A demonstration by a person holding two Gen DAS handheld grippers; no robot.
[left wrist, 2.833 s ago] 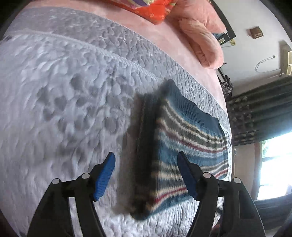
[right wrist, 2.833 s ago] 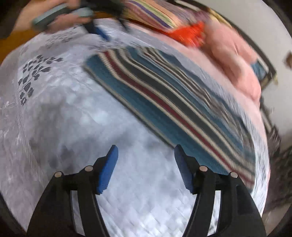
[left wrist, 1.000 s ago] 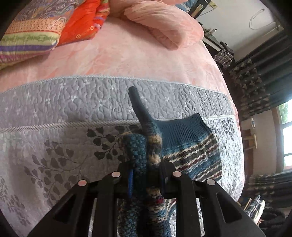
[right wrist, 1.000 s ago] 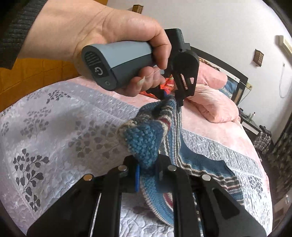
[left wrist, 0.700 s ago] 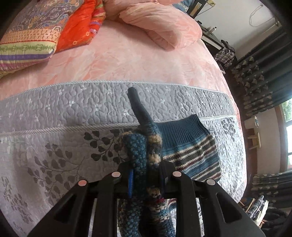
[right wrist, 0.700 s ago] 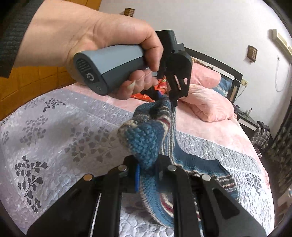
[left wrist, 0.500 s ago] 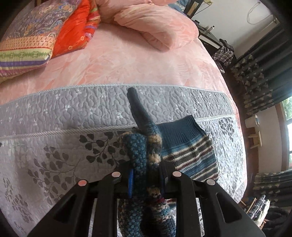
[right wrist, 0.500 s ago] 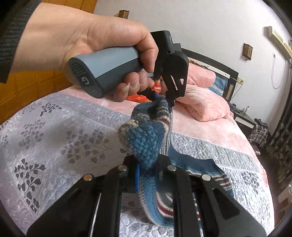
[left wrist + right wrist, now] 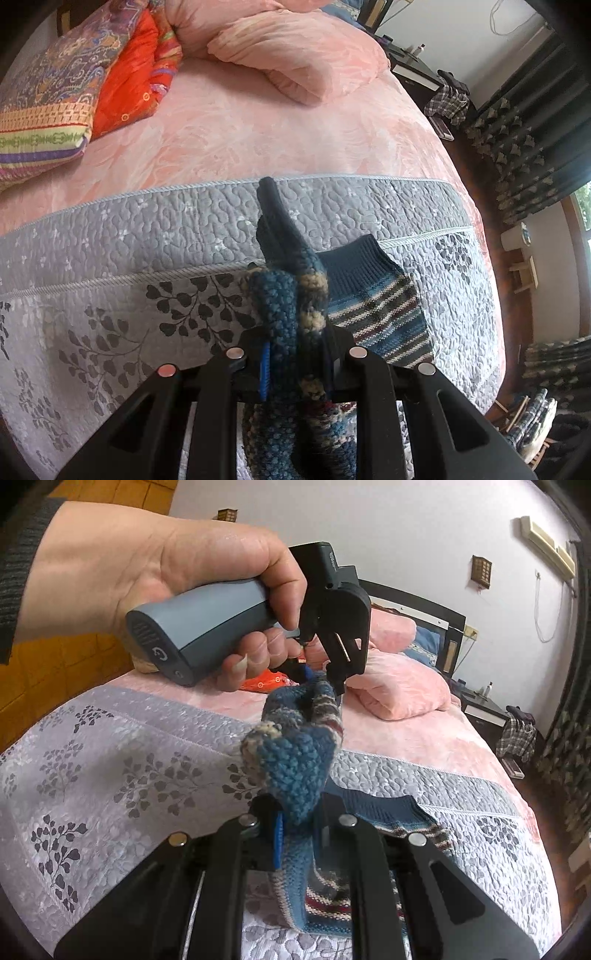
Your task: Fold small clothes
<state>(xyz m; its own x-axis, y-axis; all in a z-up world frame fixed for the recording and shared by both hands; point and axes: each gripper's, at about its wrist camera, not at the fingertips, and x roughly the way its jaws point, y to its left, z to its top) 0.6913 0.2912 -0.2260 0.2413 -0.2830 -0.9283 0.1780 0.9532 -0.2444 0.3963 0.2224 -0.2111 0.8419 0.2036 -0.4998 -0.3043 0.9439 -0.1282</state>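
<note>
- The right gripper [image 9: 299, 834] is clamped on a bunched edge of the striped knit garment [image 9: 295, 764], the blue pads pinching thick blue yarn close to the lens.
- The left gripper [image 9: 297, 362] is likewise closed tight on another bunch of the same garment [image 9: 288, 306], with a dark fold sticking up past its fingers.
- Only the right wrist view shows the person's left hand [image 9: 155, 576], fist wrapped round the grey handle, a dark sleeve at the wrist, the tool tilted downward with its tip in the knit.
- Between the two grippers the lifted edge hangs taut above the bed; the rest of the garment trails down onto the grey quilted cover [image 9: 147, 236], its striped end lying flat.
- The left wrist view alone shows the patterned cushion [image 9: 48, 107] and orange pillow [image 9: 129, 81] at far left; both show the pink blanket [image 9: 306, 51].
- Compared with half a second ago, both grips are unchanged, while the striped end lies slightly nearer the grippers and less of it rests on the cover.
</note>
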